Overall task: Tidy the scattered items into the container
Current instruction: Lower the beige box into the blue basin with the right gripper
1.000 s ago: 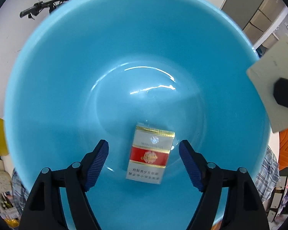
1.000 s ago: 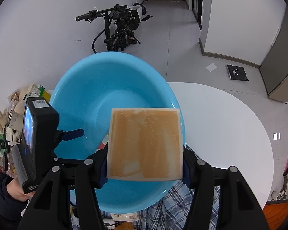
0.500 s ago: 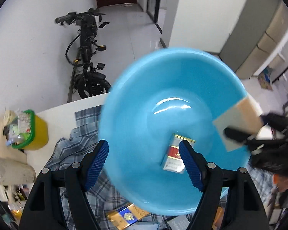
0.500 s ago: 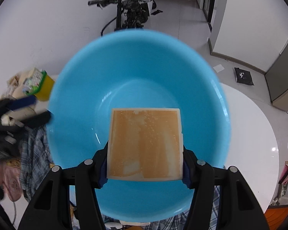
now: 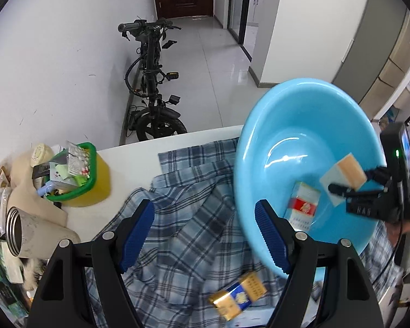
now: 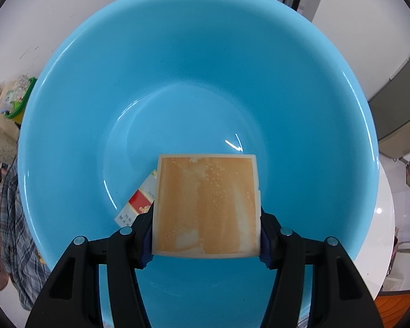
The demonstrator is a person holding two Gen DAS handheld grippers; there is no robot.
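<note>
Right gripper (image 6: pixel 206 242) at lower centre clenched the tan sponge (image 6: pixel 206 205) over the blue basin (image 6: pixel 199 63); a red-and-white pack (image 6: pixel 138 202) lay just behind, inside it. Left gripper (image 5: pixel 205 229) stood spread wide, empty, above the plaid cloth (image 5: pixel 188 218); a blue-gold pack (image 5: pixel 237 295) lay lower centre, the basin right, a yellow bin (image 5: pixel 93 180) left
</note>
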